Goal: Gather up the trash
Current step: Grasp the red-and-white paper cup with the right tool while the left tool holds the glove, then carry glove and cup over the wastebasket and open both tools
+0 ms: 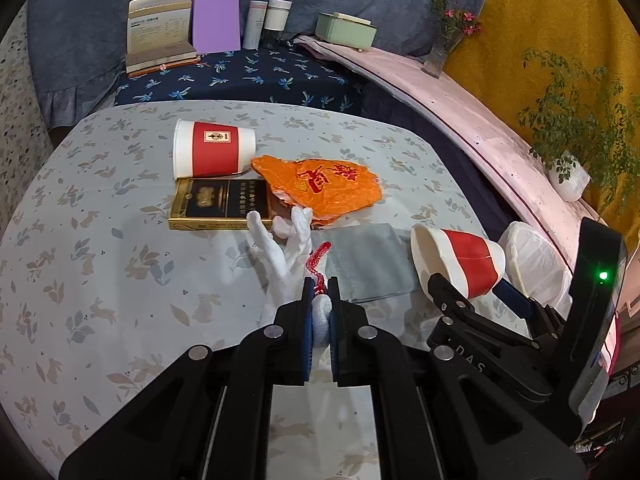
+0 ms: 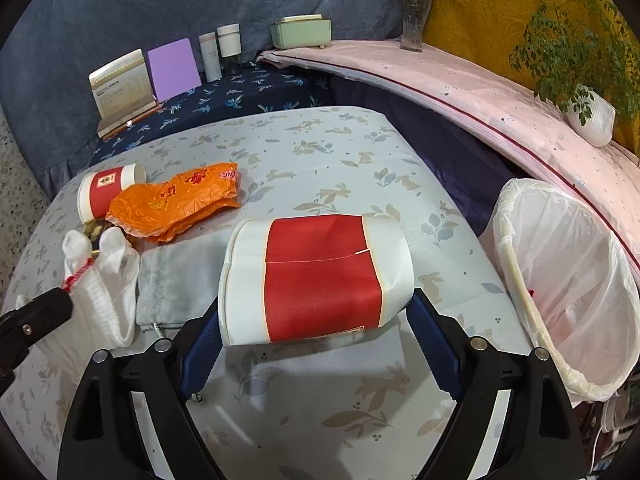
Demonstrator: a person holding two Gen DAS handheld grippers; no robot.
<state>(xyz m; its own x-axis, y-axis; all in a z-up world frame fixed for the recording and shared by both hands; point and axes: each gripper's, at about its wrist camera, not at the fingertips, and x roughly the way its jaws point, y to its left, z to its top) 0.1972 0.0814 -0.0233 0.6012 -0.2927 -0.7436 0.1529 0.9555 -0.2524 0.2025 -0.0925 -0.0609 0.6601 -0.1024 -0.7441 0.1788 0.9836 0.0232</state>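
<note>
My left gripper (image 1: 321,286) is shut on the cuff of a white glove (image 1: 288,248) with a red string, and the glove's fingers hang over the floral table. My right gripper (image 2: 316,306) is shut on a dented red-and-white paper cup (image 2: 320,276), which lies sideways between the blue pads (image 2: 200,344). In the left wrist view that cup (image 1: 464,256) sits at the right, beside the bin. The white-lined trash bin (image 2: 560,280) stands right of the table. A second paper cup (image 1: 212,152), an orange plastic bag (image 1: 324,188) and a black-and-gold box (image 1: 220,204) lie on the table.
A grey cloth pouch (image 1: 368,260) lies flat between the two grippers. Books, a purple board (image 1: 216,24), bottles and a green box (image 1: 344,30) stand at the back. A pink ledge (image 2: 460,84) with a vase and a potted plant runs along the right.
</note>
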